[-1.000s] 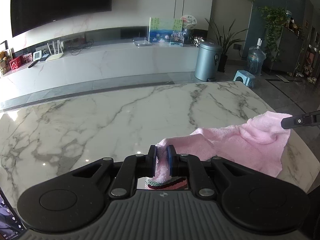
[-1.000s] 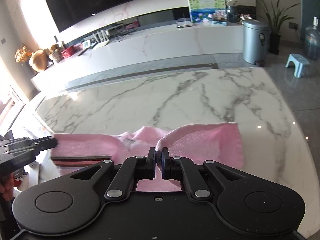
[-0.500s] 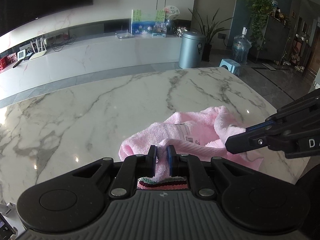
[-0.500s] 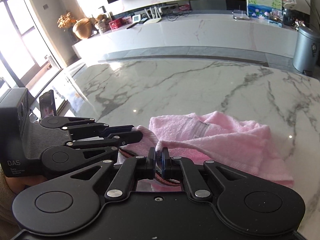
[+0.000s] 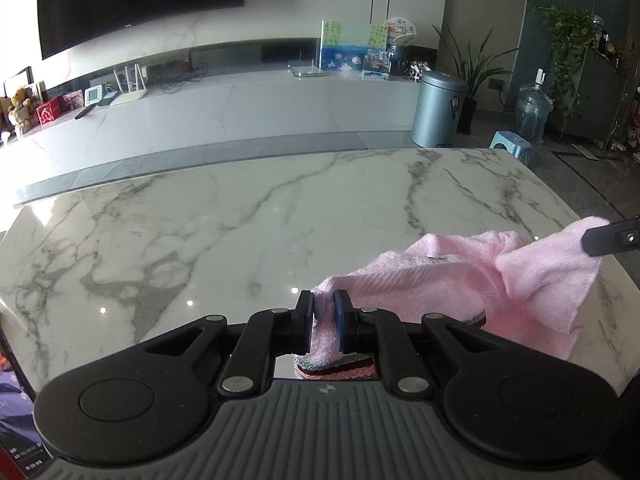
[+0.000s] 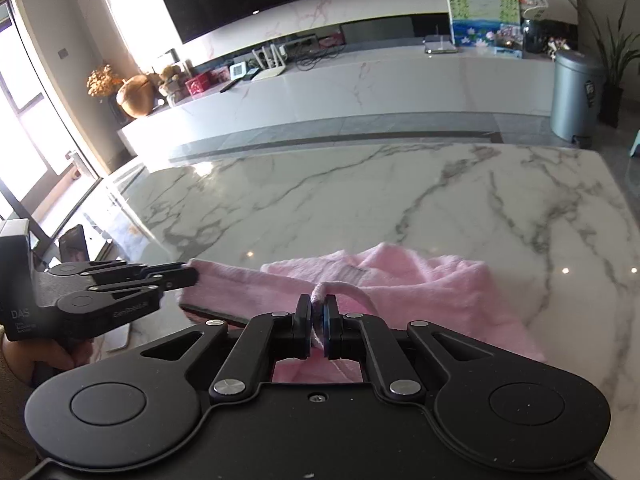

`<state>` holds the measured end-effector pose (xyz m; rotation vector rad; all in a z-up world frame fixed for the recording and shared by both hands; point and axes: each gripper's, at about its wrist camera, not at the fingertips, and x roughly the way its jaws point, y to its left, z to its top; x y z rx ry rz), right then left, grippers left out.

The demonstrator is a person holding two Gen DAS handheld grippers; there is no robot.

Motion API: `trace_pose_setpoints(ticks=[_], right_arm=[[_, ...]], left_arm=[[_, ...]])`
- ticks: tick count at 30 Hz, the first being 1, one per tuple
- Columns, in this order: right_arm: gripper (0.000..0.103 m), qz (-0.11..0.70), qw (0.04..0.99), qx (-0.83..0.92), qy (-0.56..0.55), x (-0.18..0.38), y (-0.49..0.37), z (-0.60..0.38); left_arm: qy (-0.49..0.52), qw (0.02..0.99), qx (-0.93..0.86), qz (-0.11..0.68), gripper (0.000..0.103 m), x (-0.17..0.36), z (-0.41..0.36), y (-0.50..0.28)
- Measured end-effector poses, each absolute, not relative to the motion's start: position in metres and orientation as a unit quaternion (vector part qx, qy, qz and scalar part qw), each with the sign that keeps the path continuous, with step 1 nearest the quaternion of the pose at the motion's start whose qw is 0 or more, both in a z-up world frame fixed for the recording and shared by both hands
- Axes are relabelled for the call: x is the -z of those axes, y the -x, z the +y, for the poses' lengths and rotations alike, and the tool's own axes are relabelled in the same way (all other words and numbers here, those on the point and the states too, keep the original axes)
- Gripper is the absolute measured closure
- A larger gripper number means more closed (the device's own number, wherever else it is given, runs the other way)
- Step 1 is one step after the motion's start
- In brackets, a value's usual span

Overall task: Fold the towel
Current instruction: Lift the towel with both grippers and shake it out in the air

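Note:
A pink towel (image 5: 460, 280) with a dark striped band lies bunched near the front edge of the marble table (image 5: 240, 220). My left gripper (image 5: 324, 312) is shut on one towel corner, low over the table. My right gripper (image 6: 318, 316) is shut on another corner of the towel (image 6: 420, 280). In the left wrist view the right gripper's tip (image 5: 612, 238) shows at the far right, pinching the pink cloth. In the right wrist view the left gripper (image 6: 192, 276) shows at the left, clamped on the towel's left end. The towel sags between the two grippers.
The marble table's right edge (image 5: 580, 208) drops to the floor, where a grey bin (image 5: 436, 108), a blue stool (image 5: 510, 146) and a water bottle (image 5: 530, 114) stand. A long white console (image 5: 200, 112) runs behind the table. A phone (image 6: 74, 244) stands at the table's left edge.
The two grippers came close together half a second ago and have now moved apart again, pulling the towel out sideways between them. Both stay shut on the towel.

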<state>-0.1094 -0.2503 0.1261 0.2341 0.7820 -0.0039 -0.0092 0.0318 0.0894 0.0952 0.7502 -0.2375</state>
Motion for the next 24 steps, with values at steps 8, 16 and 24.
trace_pose_setpoints(ticks=[8,16,24], right_arm=[[0.099,0.373,0.921,0.104,-0.046,-0.167,0.125,-0.313],[0.1,0.329,0.927,0.178,-0.023,-0.209,0.14,-0.357],[0.1,0.29,0.928,0.232,0.004,-0.251,0.149,-0.385]], left_arm=[[-0.088,0.929,0.077,0.351,0.093,-0.12,0.053,-0.003],[-0.119,0.937,0.054,0.325,0.093,-0.162,0.067,-0.015],[-0.143,0.943,0.025,0.299,0.093,-0.201,0.083,-0.024]])
